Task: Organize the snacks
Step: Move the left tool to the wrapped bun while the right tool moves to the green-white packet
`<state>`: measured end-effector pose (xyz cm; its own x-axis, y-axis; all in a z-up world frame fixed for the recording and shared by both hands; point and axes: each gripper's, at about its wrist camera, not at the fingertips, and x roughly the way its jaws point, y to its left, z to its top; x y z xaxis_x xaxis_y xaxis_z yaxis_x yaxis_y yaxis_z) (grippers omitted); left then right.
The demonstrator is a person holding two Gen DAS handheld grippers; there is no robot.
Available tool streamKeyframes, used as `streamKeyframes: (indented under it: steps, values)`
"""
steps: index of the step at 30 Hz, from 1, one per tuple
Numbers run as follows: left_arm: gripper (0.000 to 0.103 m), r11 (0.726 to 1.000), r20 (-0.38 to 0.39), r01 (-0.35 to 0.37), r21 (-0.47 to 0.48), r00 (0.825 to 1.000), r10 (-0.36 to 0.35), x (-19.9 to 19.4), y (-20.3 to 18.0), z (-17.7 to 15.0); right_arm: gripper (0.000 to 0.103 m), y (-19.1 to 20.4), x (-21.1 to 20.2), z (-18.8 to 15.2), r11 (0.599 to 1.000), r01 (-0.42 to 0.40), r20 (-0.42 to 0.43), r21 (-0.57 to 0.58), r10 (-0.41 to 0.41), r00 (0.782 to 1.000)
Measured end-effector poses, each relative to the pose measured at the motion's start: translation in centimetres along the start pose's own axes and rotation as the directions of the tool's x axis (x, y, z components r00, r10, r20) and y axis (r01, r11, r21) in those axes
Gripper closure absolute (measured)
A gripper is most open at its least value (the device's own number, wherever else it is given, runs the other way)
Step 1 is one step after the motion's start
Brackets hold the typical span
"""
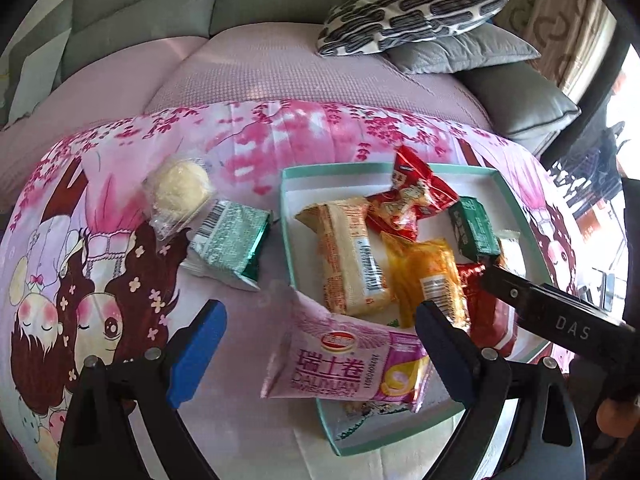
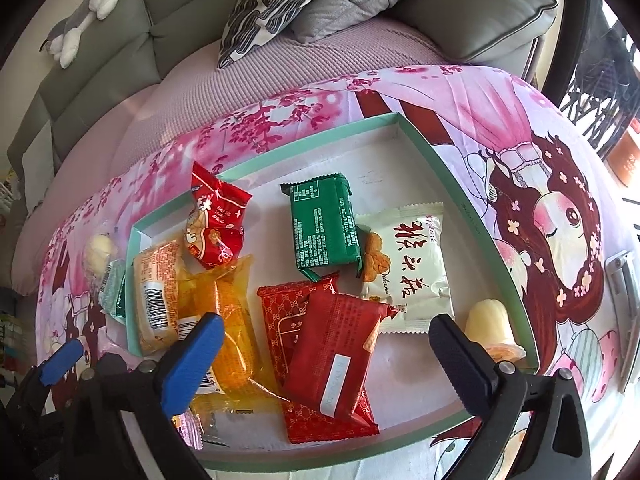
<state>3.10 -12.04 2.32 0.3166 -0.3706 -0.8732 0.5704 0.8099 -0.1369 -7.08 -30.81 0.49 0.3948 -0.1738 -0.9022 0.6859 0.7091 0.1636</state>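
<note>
The landmark here is the shallow mint-rimmed box (image 2: pixel 448 168), lying on the pink cartoon-print cloth (image 1: pixel 132 304).

The left gripper (image 1: pixel 320 332) is spread wide above the box's near-left corner and grips nothing. A pink Swiss-roll packet (image 1: pixel 344 360) lies between its fingers, resting over the box's rim, half in and half out.

The right gripper (image 2: pixel 324 356) hangs over the near side of the box, its jaws also wide apart and empty. Below it, inside the box, lie two overlapping red packets (image 2: pixel 324 352). Left of them sit an orange-yellow packet (image 2: pixel 232 320) and a beige cake bar (image 2: pixel 154 300) against the left wall. A red twisted wrapper (image 2: pixel 214 220) lies toward the far-left corner, a green packet (image 2: pixel 324 228) mid-box, and a white packet (image 2: pixel 408 264) touching the green one's right edge. A pale jelly cup (image 2: pixel 490 326) stands against the right wall.

Outside the box, just left of it, lie a green-and-white packet (image 1: pixel 226 240) and a clear-wrapped round pastry (image 1: pixel 180 192).
</note>
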Motion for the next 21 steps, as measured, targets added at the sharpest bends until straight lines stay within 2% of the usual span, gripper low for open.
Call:
streamKeyframes:
  steps: [5,12,17,21]
  values:
    - [0.008,0.994,0.012,-0.045,-0.096,0.999,0.047,-0.1,2.9,0.4,0.000,0.3,0.0,0.1,1.000,-0.006,-0.001,-0.016,0.006,1.000]
    - [0.008,0.969,0.013,-0.101,-0.224,0.994,0.107,-0.5,7.7,0.6,0.000,1.6,0.1,-0.2,0.998,-0.012,-0.004,-0.057,0.012,1.000]
    - [0.008,0.939,0.015,-0.128,-0.318,0.990,0.140,-1.0,11.2,0.4,0.000,3.4,-0.1,-0.8,0.995,-0.024,0.005,-0.096,0.025,1.000]
    - [0.008,0.905,0.016,-0.153,-0.396,0.985,0.174,-1.4,14.3,0.2,0.000,5.2,-0.8,-1.0,0.989,-0.043,0.030,-0.143,0.048,0.998]
